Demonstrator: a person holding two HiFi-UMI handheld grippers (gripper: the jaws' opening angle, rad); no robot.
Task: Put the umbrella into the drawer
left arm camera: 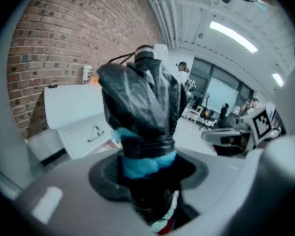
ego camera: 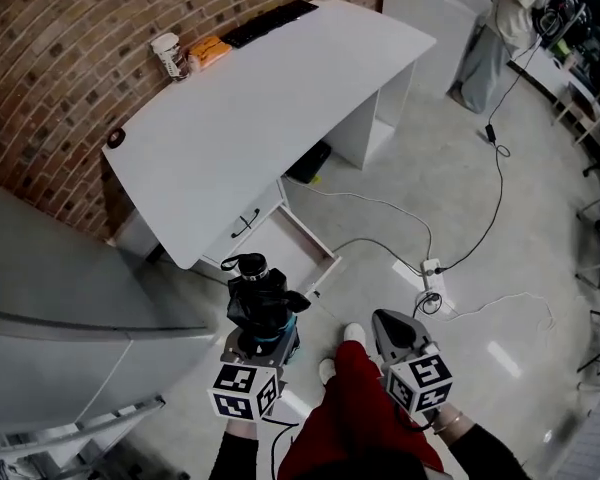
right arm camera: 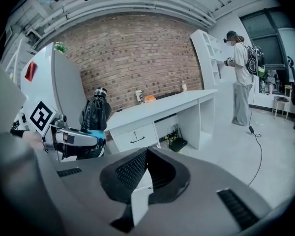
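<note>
umbrella [ego camera: 263, 303]: we are carrying it folded, black canopy bundled, with its capped end pointing away from us toward the white desk [ego camera: 260, 98]. the left gripper [ego camera: 270, 325] is pinching it low down, at the blue band near the handle, so most of its length is projecting ahead of the jaws and can lead the way in. the right gripper [ego camera: 395, 330] is riding just beside it, jaws pressed together with nothing between them. we judge we are keeping it free as a spare for steadying or for the drawer.

the open drawer [ego camera: 312, 234] is standing pulled out under the desk edge, below a closed drawer front with a dark handle [ego camera: 245, 224]. we are seeing only pale bottom inside it, and nothing lying there as far as the head view shows. the umbrella is hanging near the drawer, on our side of it, not yet over its rim.

a cup [ego camera: 167, 55] is standing at the back of the desk by the brick wall. we cannot tell its contents.
</note>
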